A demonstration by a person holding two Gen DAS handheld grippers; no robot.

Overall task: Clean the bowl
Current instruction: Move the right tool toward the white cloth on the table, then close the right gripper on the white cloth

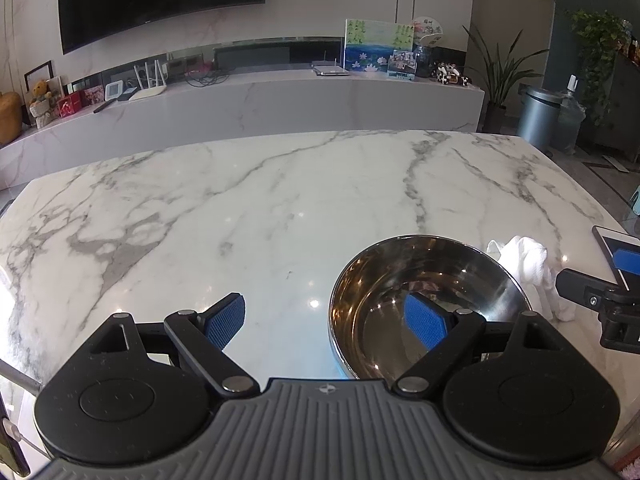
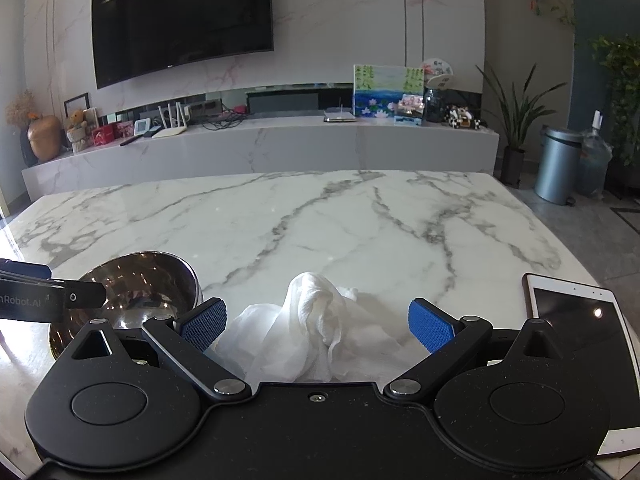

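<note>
right gripper [image 2: 316,320] gapes at the frame's bottom, its 2 pads either side of the cloth [image 2: 316,320], not pinching. left gripper [image 1: 324,318] also gapes, 1 pad over the bowl [image 1: 424,304] lower right on the table [image 1: 280,208]. to wipe well, i'd brace the rim and bunch the cloth firmly.

A dark television [image 2: 182,26] hangs on the marble wall [image 2: 340,20] above a long console [image 2: 280,148].

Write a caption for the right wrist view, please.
Open right gripper straddling a crumpled white cloth, steel bowl to its left.
</note>
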